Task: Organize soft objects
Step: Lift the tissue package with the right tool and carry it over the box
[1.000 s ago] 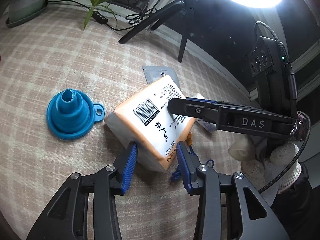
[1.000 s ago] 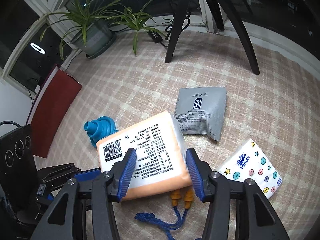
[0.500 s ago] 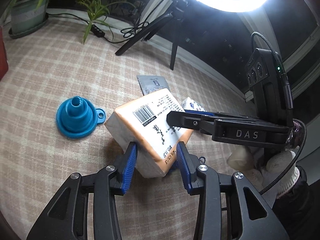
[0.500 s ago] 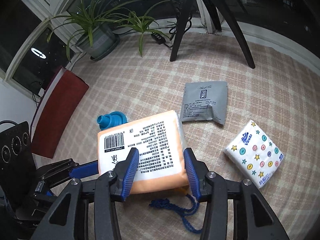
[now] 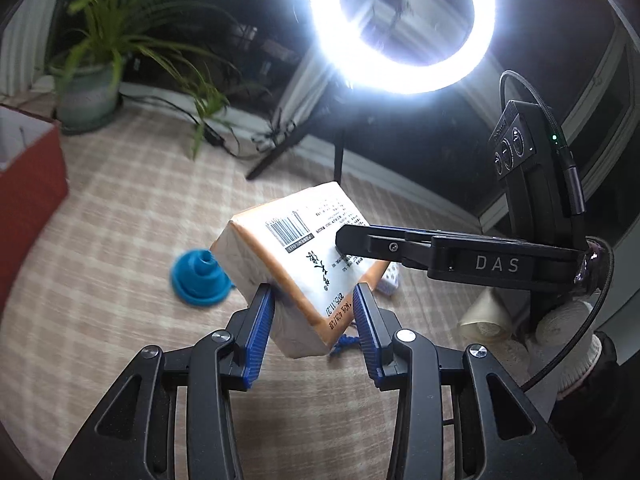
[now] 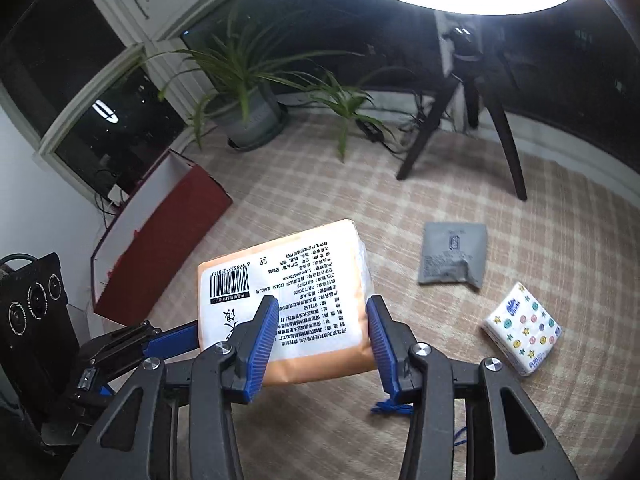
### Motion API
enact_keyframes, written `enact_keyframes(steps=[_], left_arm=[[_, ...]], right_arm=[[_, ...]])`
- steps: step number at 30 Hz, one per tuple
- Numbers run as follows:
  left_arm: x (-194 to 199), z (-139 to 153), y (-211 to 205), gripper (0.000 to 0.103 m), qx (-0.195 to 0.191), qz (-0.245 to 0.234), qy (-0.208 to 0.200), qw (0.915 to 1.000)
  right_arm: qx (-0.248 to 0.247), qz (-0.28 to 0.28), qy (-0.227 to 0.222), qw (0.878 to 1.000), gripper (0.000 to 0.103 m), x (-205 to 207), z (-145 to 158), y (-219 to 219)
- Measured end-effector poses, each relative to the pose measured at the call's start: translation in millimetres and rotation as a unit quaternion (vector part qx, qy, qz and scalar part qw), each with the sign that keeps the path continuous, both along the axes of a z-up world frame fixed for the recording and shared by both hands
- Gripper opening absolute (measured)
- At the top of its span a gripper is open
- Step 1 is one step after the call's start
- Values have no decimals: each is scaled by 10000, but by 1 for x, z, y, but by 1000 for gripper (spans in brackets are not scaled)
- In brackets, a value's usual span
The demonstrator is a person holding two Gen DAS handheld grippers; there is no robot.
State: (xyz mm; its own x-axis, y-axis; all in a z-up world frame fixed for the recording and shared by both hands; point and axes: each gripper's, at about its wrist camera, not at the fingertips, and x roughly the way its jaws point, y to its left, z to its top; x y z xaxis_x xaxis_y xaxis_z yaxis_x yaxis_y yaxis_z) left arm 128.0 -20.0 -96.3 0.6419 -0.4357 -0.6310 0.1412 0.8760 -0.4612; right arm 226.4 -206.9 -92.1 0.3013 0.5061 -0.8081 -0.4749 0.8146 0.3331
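An orange and white tissue pack (image 5: pixel 296 248) with a barcode hangs tilted above the checked tablecloth, held from two sides. My left gripper (image 5: pixel 313 294) is shut on its near corner, blue pads pressing both faces. My right gripper (image 6: pixel 323 306) is shut on the pack's (image 6: pixel 288 284) near edge, which bulges a little between the pads. In the left wrist view the right gripper's black finger (image 5: pixel 360 240) crosses the pack's top. In the right wrist view a blue finger (image 6: pixel 172 338) of the left gripper reaches the pack's left edge.
A blue funnel (image 5: pixel 198 280) lies on the cloth below the pack. A grey sachet (image 6: pixel 454 256), a star-printed tissue packet (image 6: pixel 522 328) and a blue cord (image 6: pixel 390 408) lie to the right. A red box (image 6: pixel 160 240), a potted plant (image 6: pixel 248 120) and tripod legs (image 6: pixel 504 152) stand farther back.
Both grippers have risen with the tissue pack, which left the cloth and now hangs above it. The earplugs and cord stayed on the cloth. More of the ring light shows.
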Motion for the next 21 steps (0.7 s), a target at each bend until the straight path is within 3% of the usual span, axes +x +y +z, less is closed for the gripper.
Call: enact_keyframes(steps=[12, 21], left_arm=[[-36, 44, 94, 38, -25, 833, -607, 9947], [-56, 57, 180, 38, -32, 1526, -781, 9852]], right_arm=[[160, 619, -535, 9965, 41, -22, 57, 98], [231, 1213, -736, 9896, 41, -29, 75, 198]])
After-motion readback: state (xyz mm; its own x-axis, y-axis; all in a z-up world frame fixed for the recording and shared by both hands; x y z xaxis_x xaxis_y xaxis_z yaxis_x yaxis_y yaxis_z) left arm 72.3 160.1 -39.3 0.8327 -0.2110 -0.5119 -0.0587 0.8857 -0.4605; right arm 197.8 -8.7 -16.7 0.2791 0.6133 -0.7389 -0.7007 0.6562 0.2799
